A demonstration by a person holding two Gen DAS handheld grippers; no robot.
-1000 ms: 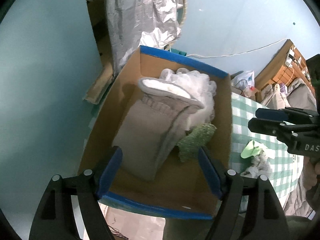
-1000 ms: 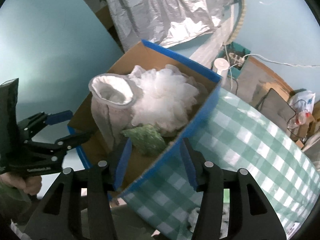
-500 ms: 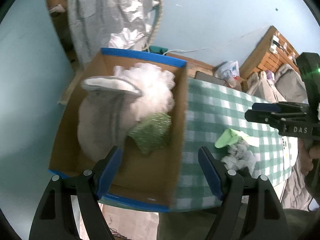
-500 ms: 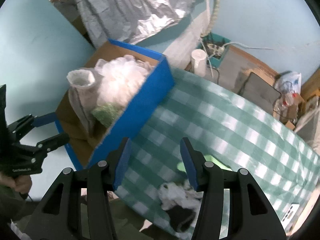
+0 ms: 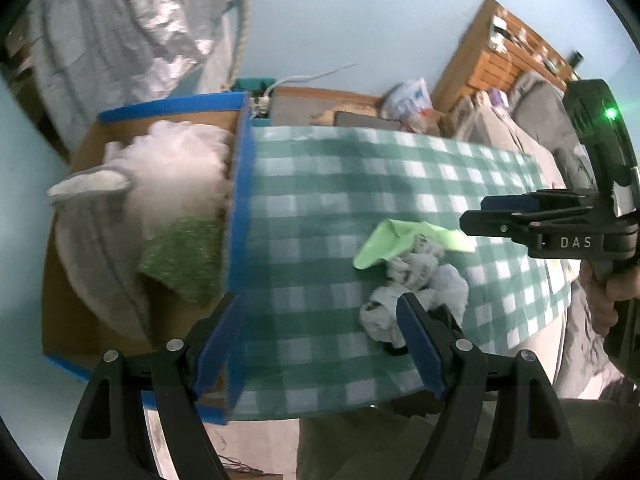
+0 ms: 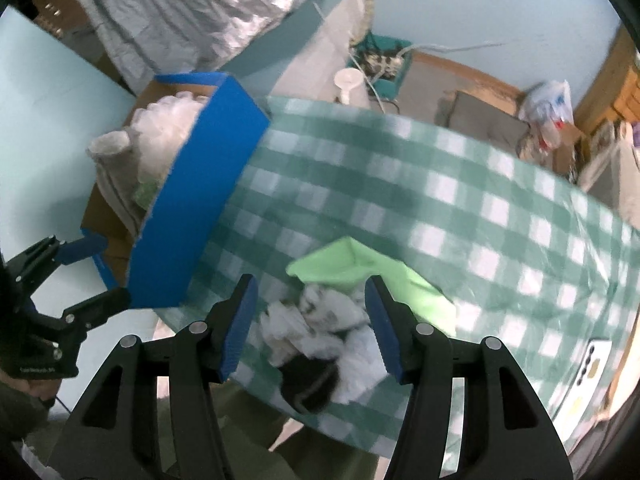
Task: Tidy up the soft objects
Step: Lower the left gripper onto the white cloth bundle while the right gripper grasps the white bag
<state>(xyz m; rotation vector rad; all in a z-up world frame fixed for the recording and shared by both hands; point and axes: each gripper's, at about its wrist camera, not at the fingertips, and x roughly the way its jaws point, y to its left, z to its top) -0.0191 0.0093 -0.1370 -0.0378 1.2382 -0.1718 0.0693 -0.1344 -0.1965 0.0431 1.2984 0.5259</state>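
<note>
Between my right gripper's wide-open, empty jaws sits the white rag, the green cloth just beyond it at twelve o'clock; half a second ago both lay lower in view. My left gripper is open and empty too, having swung from over the box to straddle its blue wall. Inside the box at nine o'clock: mitt, white puff, green sponge. Checked cloth blurs.
</note>
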